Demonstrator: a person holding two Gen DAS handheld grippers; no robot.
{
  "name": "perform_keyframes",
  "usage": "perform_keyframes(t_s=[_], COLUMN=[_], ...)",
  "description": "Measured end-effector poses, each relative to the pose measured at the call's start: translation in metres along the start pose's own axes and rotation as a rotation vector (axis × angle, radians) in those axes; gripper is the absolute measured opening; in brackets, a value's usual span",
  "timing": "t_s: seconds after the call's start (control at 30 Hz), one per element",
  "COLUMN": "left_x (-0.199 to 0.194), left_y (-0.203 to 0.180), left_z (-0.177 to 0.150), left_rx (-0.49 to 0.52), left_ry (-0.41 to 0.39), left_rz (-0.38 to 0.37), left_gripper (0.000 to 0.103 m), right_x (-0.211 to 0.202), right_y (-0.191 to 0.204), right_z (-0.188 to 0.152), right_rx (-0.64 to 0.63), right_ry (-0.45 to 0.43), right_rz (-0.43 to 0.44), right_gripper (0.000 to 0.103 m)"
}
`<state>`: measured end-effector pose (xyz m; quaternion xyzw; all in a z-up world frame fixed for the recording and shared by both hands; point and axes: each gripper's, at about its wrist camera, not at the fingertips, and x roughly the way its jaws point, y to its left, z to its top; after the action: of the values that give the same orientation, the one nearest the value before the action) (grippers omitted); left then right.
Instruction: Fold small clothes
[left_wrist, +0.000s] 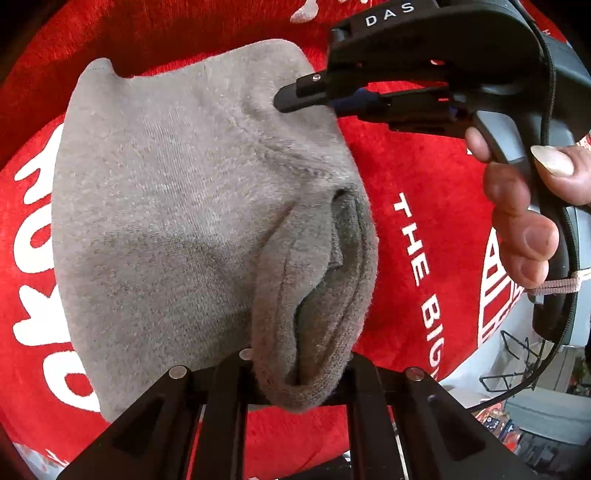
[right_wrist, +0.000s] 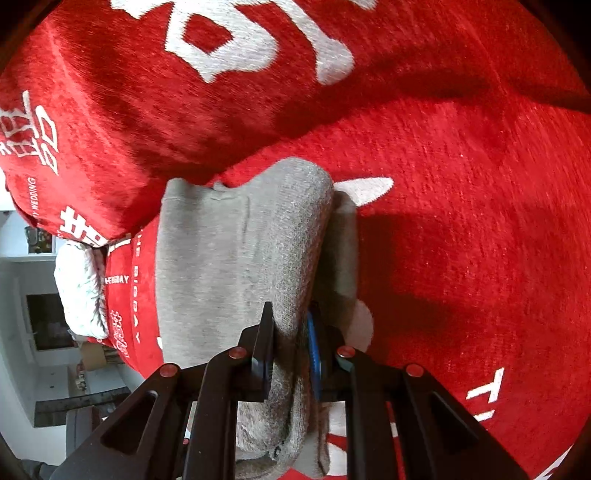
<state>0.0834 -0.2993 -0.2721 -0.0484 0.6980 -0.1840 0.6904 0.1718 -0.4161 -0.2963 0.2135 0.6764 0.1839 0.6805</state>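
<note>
Nearest the left wrist lens, the left gripper (left_wrist: 295, 373) pinches a bunched edge of the grey garment (left_wrist: 166, 229) at the bottom centre of frame, jaws narrow on the fabric. Upper right, the right gripper (left_wrist: 291, 98), held by a hand (left_wrist: 524, 221), clamps another edge. Gripping two separate points likely keeps the cloth spread for a fold; it lies mid-frame over the red blanket (left_wrist: 424, 155)

"DAS" on right claw (left_wrist: 295, 99); "THE BIG" on red cloth (left_wrist: 406, 155).
</note>
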Motion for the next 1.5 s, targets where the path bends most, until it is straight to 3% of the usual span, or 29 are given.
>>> perform_keyframes(t_s=[0.17,0.2,0.23,0.27,0.3,0.37,0.47,0.53,0.63,0.7,0.8,0.93,1.0,1.07,1.17,1.27,1.33,1.4,1.43,1.5], left_x=[0.004,0.006,0.007,0.007,0.003,-0.004,-0.016,-0.032,-0.067,-0.083,-0.081,-0.051,-0.027,-0.016,-0.034,-0.054,-0.05,-0.032,-0.02,-0.006], left_y=[0.002,0.003,0.005,0.005,0.003,-0.001,0.004,0.015,0.041,0.065,0.1,0.123,0.137,0.147,0.145,0.142,0.14,0.138,0.139,0.148], left_z=[0.0,0.0,0.0,-0.001,-0.005,-0.01,-0.022,-0.028,-0.028,-0.018,0.007,0.033,0.039,0.038,0.033,0.019,0.008,-0.003,-0.006,-0.015], left_rx=[-0.007,-0.013,-0.023,-0.024,-0.018,0.021,0.017,-0.007,-0.044,-0.096,-0.181,-0.222,-0.238,-0.273,-0.252,-0.225,-0.21,-0.186,-0.174,-0.202], left_ry=[-0.001,0.003,0.018,0.026,0.013,0.001,0.039,0.05,-0.037,-0.105,-0.157,-0.131,-0.06,-0.026,-0.062,-0.11,-0.088,-0.03,0.012,0.058], left_rz=[-0.002,-0.001,-0.019,-0.048,-0.064,-0.054,-0.113,-0.166,-0.21,-0.188,-0.061,0.087,0.136,0.087,0.076,-0.002,-0.017,0.014,0.044,0.014], left_gripper=[0.012,0.024,0.058,0.086,0.088,0.088,0.088,0.088,0.088,0.088,0.088,0.088,0.088,0.089,0.089,0.089,0.089,0.089,0.089,0.089], right_x=[0.006,0.007,0.006,0.003,0.0,-0.015,-0.045,-0.059,-0.059,-0.05,-0.028,0.001,0.003,-0.003,-0.018,-0.011,0.007,0.029,0.031,0.024], right_y=[0.0,0.0,0.0,0.001,0.002,0.006,0.015,0.03,0.048,0.055,0.047,0.024,0.024,0.037,0.069,0.084,0.079,0.063,0.059,0.062], right_z=[-0.001,-0.001,-0.002,-0.004,-0.006,-0.013,-0.03,-0.048,-0.064,-0.071,-0.073,-0.067,-0.069,-0.075,-0.098,-0.124,-0.135,-0.146,-0.148,-0.146], right_rx=[-0.009,-0.004,0.001,0.007,0.007,-0.004,-0.015,-0.056,-0.108,-0.118,-0.056,-0.001,-0.021,-0.068,-0.189,-0.258,-0.247,-0.196,-0.188,-0.178], right_ry=[0.01,0.017,0.024,0.029,0.027,-0.013,-0.101,-0.137,-0.11,-0.081,-0.038,-0.004,0.007,0.007,-0.011,0.024,0.07,0.125,0.117,0.114], right_rz=[-0.081,-0.103,-0.123,-0.131,-0.132,-0.144,-0.14,-0.063,0.043,0.12,0.151,-0.011,-0.041,-0.081,-0.087,-0.105,-0.148,-0.191,-0.184,-0.176], right_gripper=[0.021,0.028,0.032,0.043,0.055,0.067,0.069,0.069,0.069,0.069,0.069,0.069,0.068,0.068,0.069,0.071,0.072,0.072,0.072,0.072])
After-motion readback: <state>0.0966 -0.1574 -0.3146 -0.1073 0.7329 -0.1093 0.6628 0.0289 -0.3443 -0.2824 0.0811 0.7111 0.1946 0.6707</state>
